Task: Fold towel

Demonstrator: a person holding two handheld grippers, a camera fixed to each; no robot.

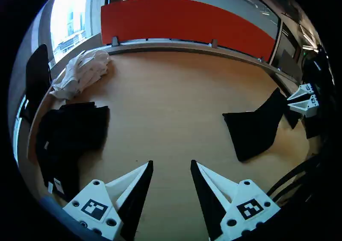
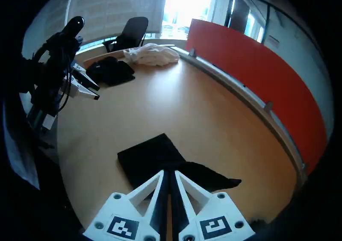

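Note:
A black towel [image 1: 254, 132] lies on the wooden table [image 1: 179, 95] to the right of my left gripper [image 1: 171, 164], which hangs open over bare wood with nothing between its fingers. One corner of the towel rises toward my right gripper [image 1: 290, 102] at the table's right edge. In the right gripper view, that gripper [image 2: 170, 172] is shut on the near edge of the black towel [image 2: 147, 157], which is part folded and spreads ahead of the fingers. The left gripper [image 2: 97, 92] shows far off at the left, open, held by a person in dark sleeves.
A crumpled white cloth [image 1: 83, 72] lies at the table's far left corner, with a pile of black cloths [image 1: 70, 134] in front of it. An orange partition [image 1: 184, 23] runs along the far edge. A dark office chair [image 2: 132, 31] stands beyond the table.

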